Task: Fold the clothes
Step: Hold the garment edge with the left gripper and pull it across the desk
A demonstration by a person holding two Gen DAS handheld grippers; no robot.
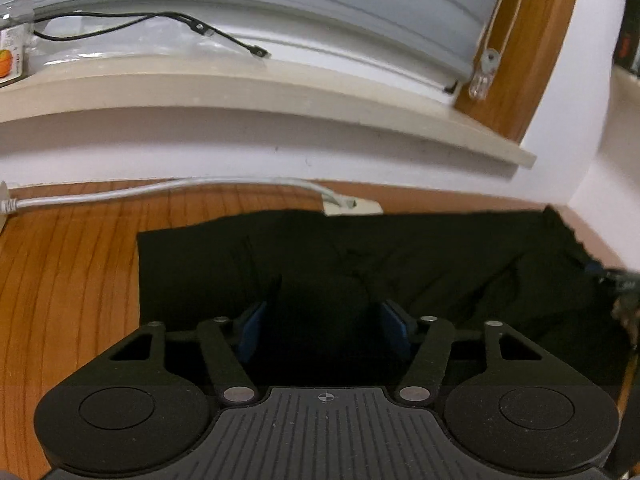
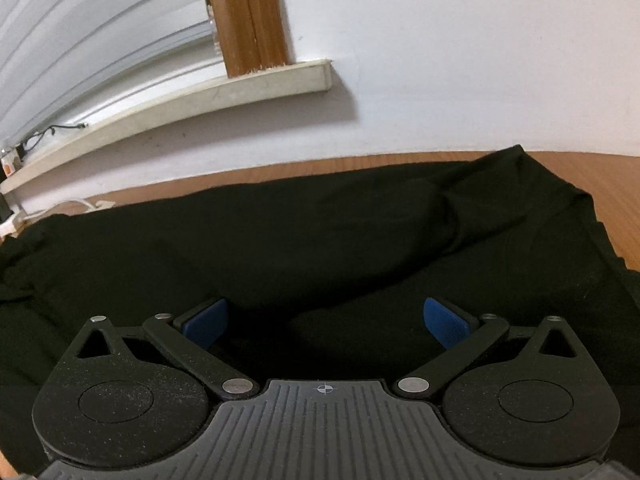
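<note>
1. A black garment [image 1: 400, 256] [image 2: 320, 232] lies spread on a wood-grain worktop [image 1: 68, 280] [image 2: 624, 208], close to the white wall [image 1: 240, 148] at the far side. Its long axis runs left to right, roughly parallel to that wall.
2. In the left wrist view the garment's left edge is straight and runs from near to far, with a squared far-left corner. The far edge passes just beside a white power strip [image 1: 352, 206] with a grey cable [image 1: 160, 190].
3. In the right wrist view the right end of the garment rises to a point near the wall. A ribbed edge runs down its right side.
4. The cloth is plain black with no visible print. It is not flat: soft creases and raised folds cross it, with one pronounced ridge right of centre in the right wrist view. Which kind of garment it is cannot be told.
5. The left claw [image 1: 324, 328] points forward and downward over the left part of the garment. Its blue pads [image 1: 252, 332] stand apart. A dark hump of cloth sits between them; whether the pads touch it cannot be told.
6. The right claw [image 2: 324, 320] points forward and downward over the garment's near portion. Its blue pads [image 2: 444, 320] are spread wide, with cloth lying below the gap and nothing gripped.
7. A pale window sill [image 1: 280, 96] [image 2: 200, 92] projects from the wall above the worktop, carrying a black cable [image 1: 160, 20].
</note>
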